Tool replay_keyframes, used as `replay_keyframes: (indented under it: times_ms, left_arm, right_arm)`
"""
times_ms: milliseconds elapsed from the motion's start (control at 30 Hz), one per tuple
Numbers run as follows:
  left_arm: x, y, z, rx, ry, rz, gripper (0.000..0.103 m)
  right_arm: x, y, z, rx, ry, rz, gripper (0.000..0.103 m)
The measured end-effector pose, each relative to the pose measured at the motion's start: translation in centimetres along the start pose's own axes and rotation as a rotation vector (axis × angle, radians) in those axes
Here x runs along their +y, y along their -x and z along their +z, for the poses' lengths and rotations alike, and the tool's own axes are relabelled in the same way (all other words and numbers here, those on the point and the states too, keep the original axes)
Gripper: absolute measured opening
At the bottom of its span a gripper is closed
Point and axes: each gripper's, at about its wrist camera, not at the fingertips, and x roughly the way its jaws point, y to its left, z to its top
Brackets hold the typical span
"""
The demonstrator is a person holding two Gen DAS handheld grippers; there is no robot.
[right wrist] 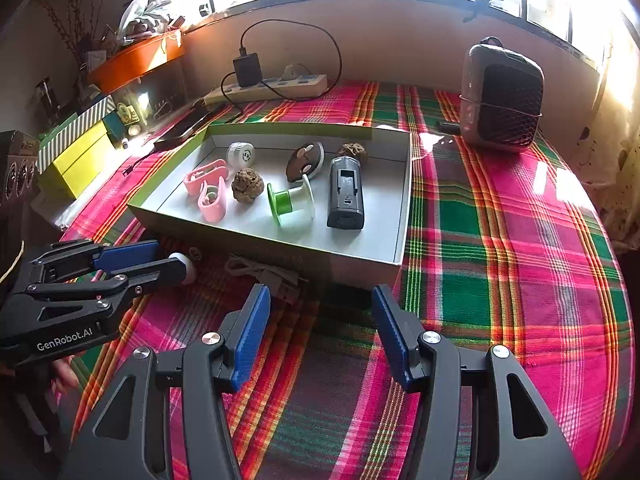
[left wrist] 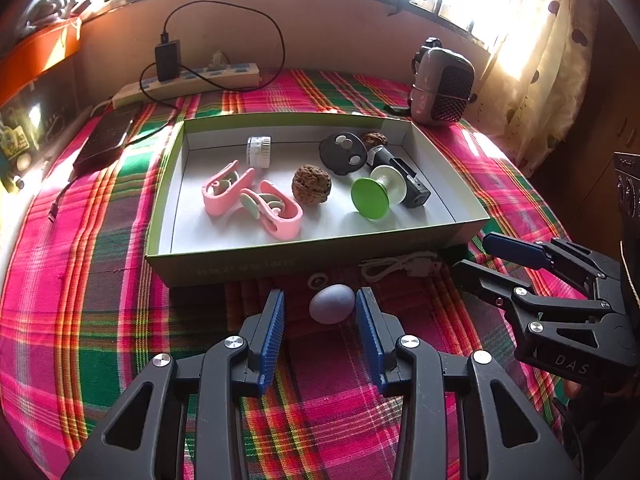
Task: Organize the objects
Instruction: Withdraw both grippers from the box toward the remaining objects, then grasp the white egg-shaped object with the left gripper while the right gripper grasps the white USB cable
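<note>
Woven plaid cloth (left wrist: 100, 280); matt cardboard box (left wrist: 248, 268); smooth egg (left wrist: 332, 303); rough walnut (left wrist: 311, 189).

Beyond my workspace a white plastic power strip (left wrist: 188, 82) holds a black charger (left wrist: 167, 58); a grey mesh-fronted heater (left wrist: 442, 88) stands right.

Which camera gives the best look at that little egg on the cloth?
The left wrist view. There the egg lies whole, between the open left gripper's fingers, apart from both pads. In the right wrist view only a white sliver of the egg shows past the left gripper's fingertips.
</note>
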Motion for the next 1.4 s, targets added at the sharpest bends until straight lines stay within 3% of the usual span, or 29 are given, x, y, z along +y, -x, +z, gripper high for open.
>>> replay_keyframes:
  times_ms: [667, 1100, 1400]
  left_arm:
    - [2.8, -0.5, 0.1, 0.012, 0.069, 0.045, 0.035]
    - [4.5, -0.1, -0.2, 0.006, 0.092, 0.056, 0.035]
    - [4.5, 0.1, -0.4, 0.007, 0.079, 0.067, 0.035]
  right_arm:
    - [2.7, -2.8, 0.2, 0.059, 0.118, 0.053, 0.054]
    - [6.3, -1.8, -1.1, 0.074, 0.285, 0.207, 0.054]
    - [5.6, -2.8, -0.2, 0.063, 0.242, 0.126, 0.054]
